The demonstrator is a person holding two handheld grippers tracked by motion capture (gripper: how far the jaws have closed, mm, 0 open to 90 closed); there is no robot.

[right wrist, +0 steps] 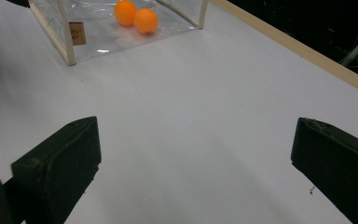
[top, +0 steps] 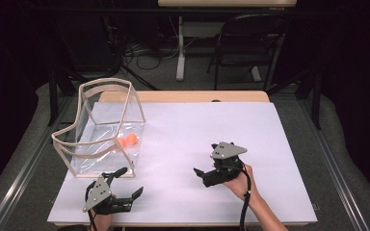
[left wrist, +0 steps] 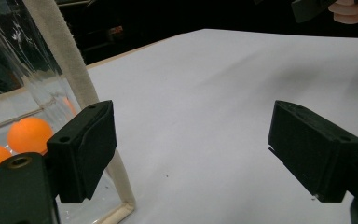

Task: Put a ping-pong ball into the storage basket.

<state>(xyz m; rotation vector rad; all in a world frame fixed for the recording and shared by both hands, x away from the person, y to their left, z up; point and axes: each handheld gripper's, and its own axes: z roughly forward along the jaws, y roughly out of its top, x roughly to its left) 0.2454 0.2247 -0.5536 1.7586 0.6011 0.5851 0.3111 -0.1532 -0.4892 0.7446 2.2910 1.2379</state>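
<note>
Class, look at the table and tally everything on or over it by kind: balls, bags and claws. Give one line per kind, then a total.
Orange balls: 2
Clear bag with tan trim: 1
Black claws, left claw and right claw, both open: 2
Total: 5

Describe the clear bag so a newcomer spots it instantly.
On the white table sheet, look to its left edge, just ahead of the left gripper. The clear plastic bag with beige fabric trim stands upright and open there, holding two orange balls.
</note>
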